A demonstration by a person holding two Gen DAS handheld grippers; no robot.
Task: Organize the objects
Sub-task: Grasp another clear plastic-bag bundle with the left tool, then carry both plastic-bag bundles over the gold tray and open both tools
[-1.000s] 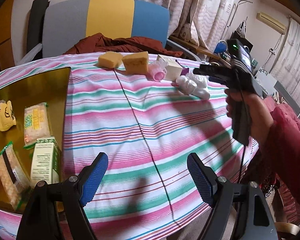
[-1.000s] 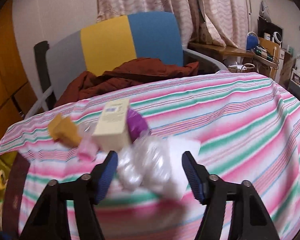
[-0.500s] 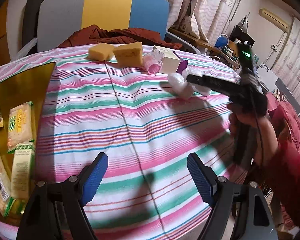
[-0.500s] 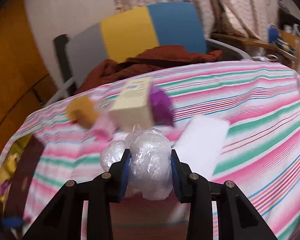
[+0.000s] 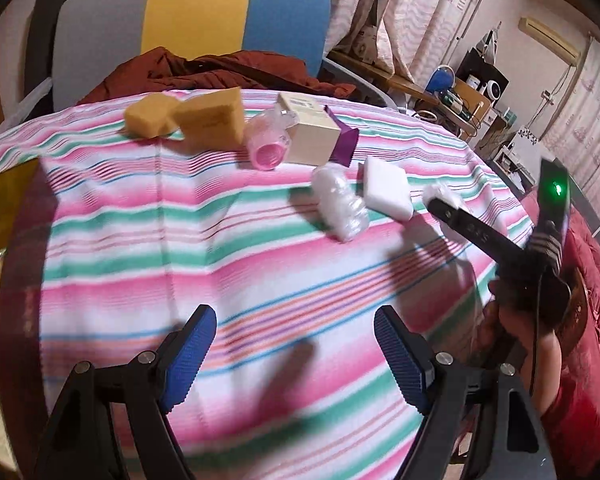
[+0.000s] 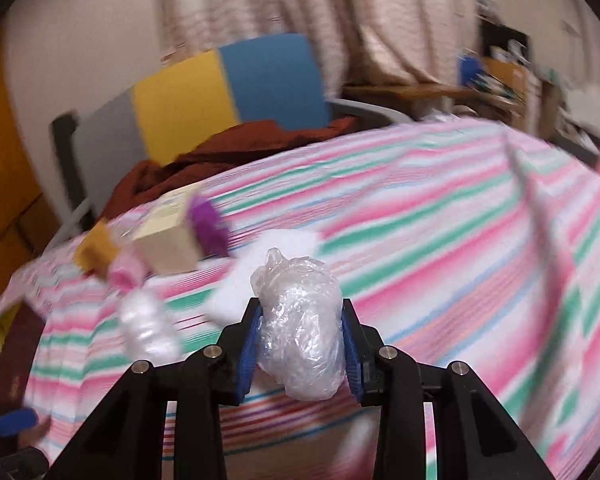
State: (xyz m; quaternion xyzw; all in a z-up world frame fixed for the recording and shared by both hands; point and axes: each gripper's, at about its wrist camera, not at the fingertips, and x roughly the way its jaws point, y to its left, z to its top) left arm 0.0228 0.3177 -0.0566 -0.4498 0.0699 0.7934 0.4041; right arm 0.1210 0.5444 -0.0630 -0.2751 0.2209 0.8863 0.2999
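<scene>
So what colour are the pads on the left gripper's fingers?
Blue, on black arms; the pads show best in the left wrist view.

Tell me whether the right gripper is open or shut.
Shut: the right gripper has its jaws pressed against both sides of a crinkled plastic bundle, held above the striped tablecloth.

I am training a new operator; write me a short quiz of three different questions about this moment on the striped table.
1. True or false: the right gripper is shut on the plastic-wrapped bundle.
2. Which lies nearest the white foam block? A) second wrapped bundle B) yellow sponges C) pink bottle
3. Fill in: the left gripper is ____, holding nothing.

Key: 1 true; 2 A; 3 open
</scene>
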